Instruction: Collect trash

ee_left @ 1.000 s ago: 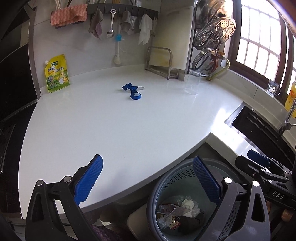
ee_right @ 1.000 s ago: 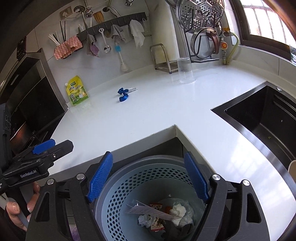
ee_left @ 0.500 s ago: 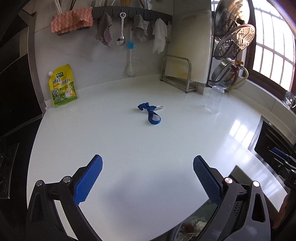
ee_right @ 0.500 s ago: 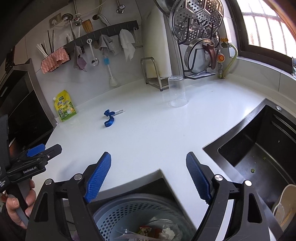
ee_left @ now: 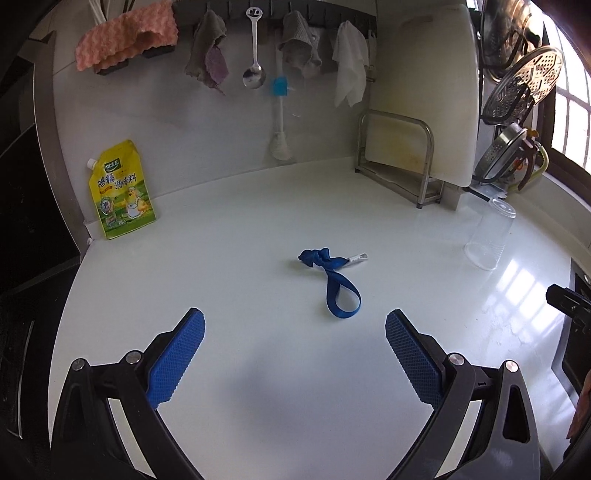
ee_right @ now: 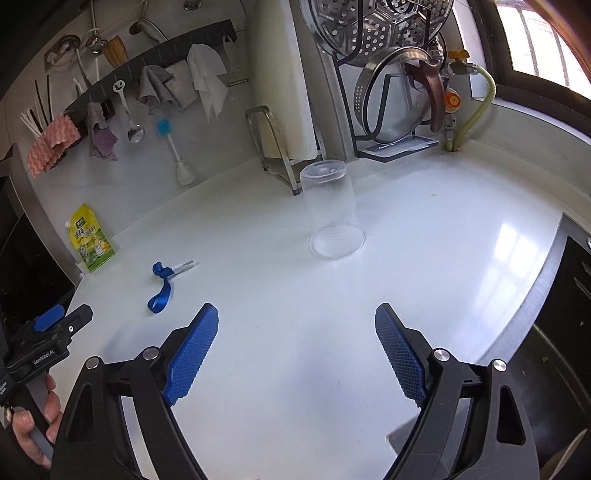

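A blue ribbon strap with a small white tag (ee_left: 332, 275) lies on the white counter (ee_left: 240, 369), just ahead of my left gripper (ee_left: 294, 352), which is open and empty. The strap also shows in the right wrist view (ee_right: 162, 286), left of my right gripper (ee_right: 296, 352), also open and empty. A clear plastic cup (ee_right: 334, 212) stands upside down on the counter ahead of the right gripper; it also shows in the left wrist view (ee_left: 489, 234) at the right. The left gripper is seen from the right wrist view (ee_right: 48, 332) at the lower left.
A yellow seasoning pouch (ee_left: 120, 190) leans on the back wall. A cutting board in a metal stand (ee_left: 417, 122) and a rack of steel lids (ee_right: 388, 74) stand at the back. Cloths, a spoon and a brush hang on a wall rail (ee_left: 273, 11). A black sink (ee_right: 569, 295) lies at the right.
Both grippers have moved up and forward from over the trash basket to over the counter. The basket has dropped out of view. The strap and cup are now closer.
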Available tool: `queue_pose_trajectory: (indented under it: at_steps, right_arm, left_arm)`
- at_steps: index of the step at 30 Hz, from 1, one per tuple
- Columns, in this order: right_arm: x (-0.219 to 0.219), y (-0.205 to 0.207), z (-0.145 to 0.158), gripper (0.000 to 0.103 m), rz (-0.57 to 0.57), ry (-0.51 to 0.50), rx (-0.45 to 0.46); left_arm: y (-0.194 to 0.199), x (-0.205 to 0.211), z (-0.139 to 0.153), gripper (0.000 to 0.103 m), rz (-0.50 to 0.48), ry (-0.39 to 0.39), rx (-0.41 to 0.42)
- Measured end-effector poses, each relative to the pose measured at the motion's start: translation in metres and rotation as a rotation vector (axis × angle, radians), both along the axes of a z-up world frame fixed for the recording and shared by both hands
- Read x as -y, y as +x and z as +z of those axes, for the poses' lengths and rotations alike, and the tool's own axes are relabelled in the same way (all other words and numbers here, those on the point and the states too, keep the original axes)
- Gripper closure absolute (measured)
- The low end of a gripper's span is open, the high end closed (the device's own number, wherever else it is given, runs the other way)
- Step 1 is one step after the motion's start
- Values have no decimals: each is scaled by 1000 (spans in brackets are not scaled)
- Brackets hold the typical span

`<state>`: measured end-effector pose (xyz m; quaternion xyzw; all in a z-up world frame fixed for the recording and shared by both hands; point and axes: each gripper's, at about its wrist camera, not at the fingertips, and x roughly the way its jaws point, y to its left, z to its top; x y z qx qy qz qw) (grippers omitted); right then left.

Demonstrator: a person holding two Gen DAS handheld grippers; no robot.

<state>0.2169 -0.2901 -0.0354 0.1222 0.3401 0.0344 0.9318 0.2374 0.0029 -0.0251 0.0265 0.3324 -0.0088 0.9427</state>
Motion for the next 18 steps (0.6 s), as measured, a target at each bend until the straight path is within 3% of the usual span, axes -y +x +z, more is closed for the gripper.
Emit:
queue_pose_trajectory:
  at_steps: [9, 18]
  right_arm:
    - [3, 82, -20, 19, -28, -51, -71]
    - [21, 128, -33, 19, -86, 15, -116]
  left_arm:
    - [48, 16, -22, 6, 25, -4, -66]
    - [71, 10, -29, 6, 53, -39, -102]
